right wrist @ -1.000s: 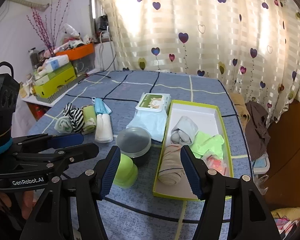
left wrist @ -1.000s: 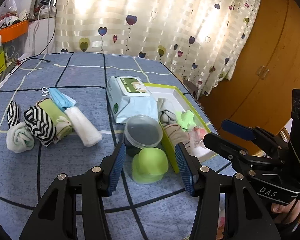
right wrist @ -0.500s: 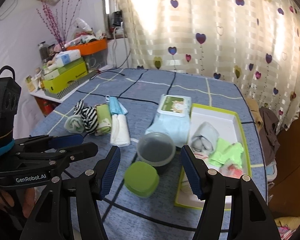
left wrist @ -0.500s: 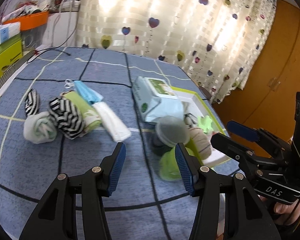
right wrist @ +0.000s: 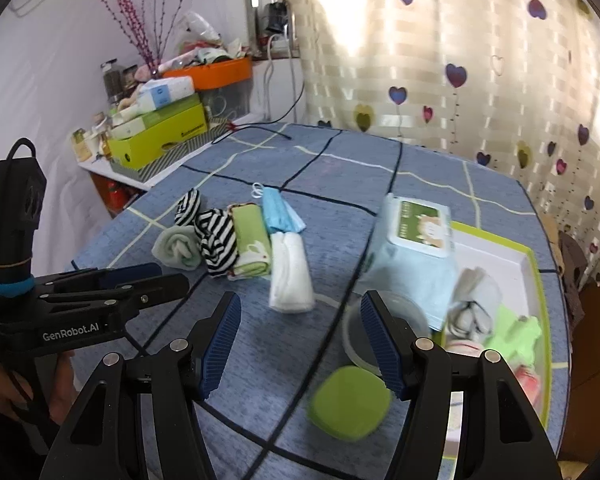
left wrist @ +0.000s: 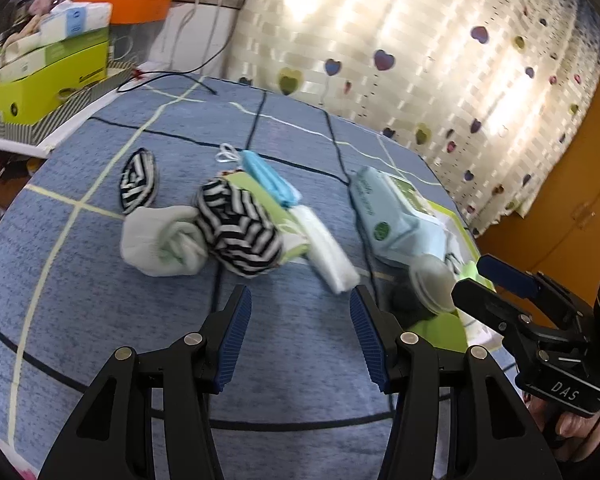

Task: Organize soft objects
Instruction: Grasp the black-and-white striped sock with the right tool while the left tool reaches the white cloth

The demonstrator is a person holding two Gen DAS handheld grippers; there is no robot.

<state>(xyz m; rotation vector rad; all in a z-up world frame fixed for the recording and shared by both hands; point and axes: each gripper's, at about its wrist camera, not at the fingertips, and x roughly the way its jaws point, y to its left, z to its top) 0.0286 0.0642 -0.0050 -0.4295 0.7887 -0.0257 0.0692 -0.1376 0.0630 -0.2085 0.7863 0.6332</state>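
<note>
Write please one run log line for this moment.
left gripper: open, empty | right gripper: open, empty | rolled socks: on blue cloth | tray: partly filled

heart curtain point(right wrist: 480, 60), orange bin point(right wrist: 214, 72) – wooden wardrobe point(left wrist: 560, 184)

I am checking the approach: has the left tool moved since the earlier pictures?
Yes. The left tool swung leftward, from framing the round green plastic lid to facing the black-and-white striped rolled sock.
</note>
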